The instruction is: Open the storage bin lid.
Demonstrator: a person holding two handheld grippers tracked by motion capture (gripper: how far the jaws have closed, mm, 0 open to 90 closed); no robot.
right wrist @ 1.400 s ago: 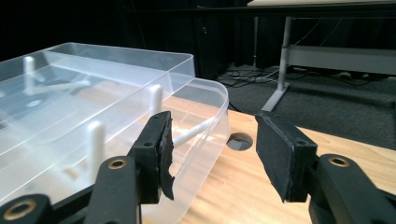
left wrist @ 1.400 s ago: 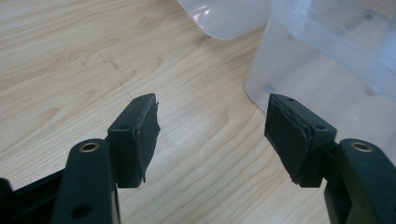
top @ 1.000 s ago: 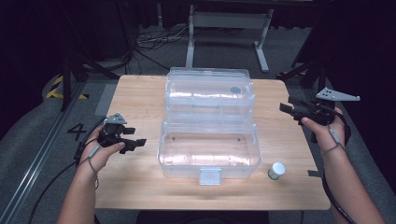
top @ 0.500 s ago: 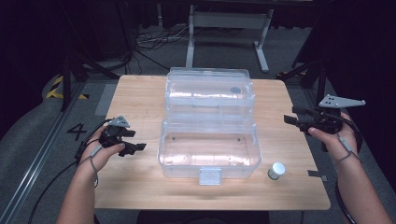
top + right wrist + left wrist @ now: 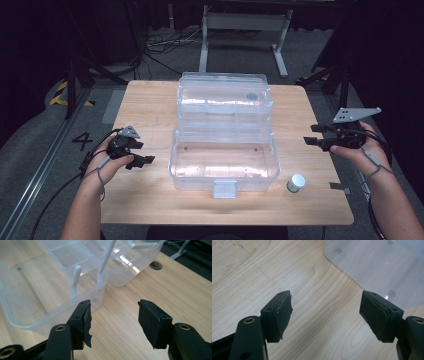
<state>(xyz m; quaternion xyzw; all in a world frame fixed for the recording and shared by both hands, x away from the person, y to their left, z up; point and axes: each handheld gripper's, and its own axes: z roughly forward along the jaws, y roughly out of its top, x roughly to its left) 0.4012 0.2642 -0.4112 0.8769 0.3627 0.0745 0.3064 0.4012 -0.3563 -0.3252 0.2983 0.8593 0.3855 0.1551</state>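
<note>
With our left tongs (image 5: 142, 160) released beside the open clear box (image 5: 225, 157) mid-surface and our right tongs (image 5: 316, 140) released off its right end, we should probably come in level and square to whichever wall we take. The small white-capped jar (image 5: 296, 183) near its front right corner is too small to identify, and the clear walls blur where its rim ends

Each hand-held gripper (image 5: 142, 154) (image 5: 316, 135) is black — brass-ringed screw holes, worn rubber pads (image 5: 284, 312), grey three-cornered plate, trailing cable; arms bare.
</note>
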